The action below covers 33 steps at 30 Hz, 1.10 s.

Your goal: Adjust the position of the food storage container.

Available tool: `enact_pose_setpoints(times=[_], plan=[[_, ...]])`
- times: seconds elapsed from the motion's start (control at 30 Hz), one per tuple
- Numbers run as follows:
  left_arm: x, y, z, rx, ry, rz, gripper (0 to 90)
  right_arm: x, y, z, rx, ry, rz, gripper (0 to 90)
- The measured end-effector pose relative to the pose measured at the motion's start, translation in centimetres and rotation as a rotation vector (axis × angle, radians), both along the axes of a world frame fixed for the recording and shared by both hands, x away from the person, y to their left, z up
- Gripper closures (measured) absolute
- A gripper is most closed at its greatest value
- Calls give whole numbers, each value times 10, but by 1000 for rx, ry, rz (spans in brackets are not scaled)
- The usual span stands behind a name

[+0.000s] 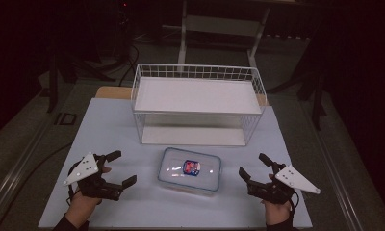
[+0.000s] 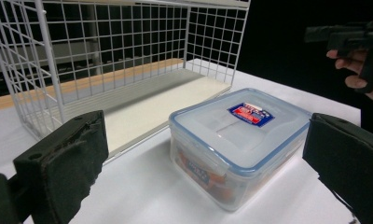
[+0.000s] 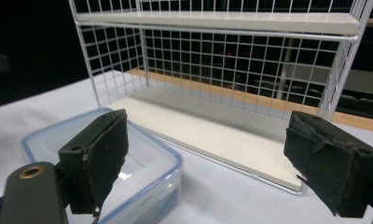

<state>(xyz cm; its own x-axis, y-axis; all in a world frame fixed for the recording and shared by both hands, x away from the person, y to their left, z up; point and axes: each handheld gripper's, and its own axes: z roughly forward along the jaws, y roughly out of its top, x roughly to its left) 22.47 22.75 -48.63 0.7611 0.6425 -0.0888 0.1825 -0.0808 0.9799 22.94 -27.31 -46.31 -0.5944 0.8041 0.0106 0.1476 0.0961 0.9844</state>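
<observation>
A clear rectangular plastic food box with a blue-rimmed lid (image 1: 189,170) sits just in front of the white wire two-tier rack (image 1: 197,103), between the left gripper (image 1: 121,168) and the right gripper (image 1: 253,166), both spread wide and holding nothing.

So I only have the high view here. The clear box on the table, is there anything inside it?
Observer: Yes. The left gripper view shows the clear box from the side, with red and orange packets against its wall.
Operator: Is its lid fully on?
Observer: It looks seated; the blue-rimmed lid lies flat, with a side flap folded down.
Operator: Does the wire rack have a floor?
Observer: Yes. The right gripper view shows a white bottom board inside the wire rack, bare.
Operator: Is the right hand-held gripper touching the box?
Observer: I cannot be sure; the right hand-held gripper stands open, one jaw in front of the lid.
</observation>
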Motion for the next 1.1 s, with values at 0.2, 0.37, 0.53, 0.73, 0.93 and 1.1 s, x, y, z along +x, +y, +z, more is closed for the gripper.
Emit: enact_pose_setpoints(times=[0.2,0.37,0.53,0.73,0.93,1.1], plan=[[-1,-4,1,-15,3,-12,2,1,-1,-2,-13,13,1,128],[-2,-7,0,-23,16,-37,2,-8,3,13,-14,-28,15,127],[0,-9,0,-26,16,-44,2,-4,15,28,-6,52,130,129],[1,-12,-2,-1,8,-58,2,-5,36,24,-51,121,220,177],[-1,-12,-2,-8,11,-56,2,-9,55,6,-48,226,296,330],[0,-12,-3,0,14,-56,2,-10,69,-10,-91,294,345,496]])
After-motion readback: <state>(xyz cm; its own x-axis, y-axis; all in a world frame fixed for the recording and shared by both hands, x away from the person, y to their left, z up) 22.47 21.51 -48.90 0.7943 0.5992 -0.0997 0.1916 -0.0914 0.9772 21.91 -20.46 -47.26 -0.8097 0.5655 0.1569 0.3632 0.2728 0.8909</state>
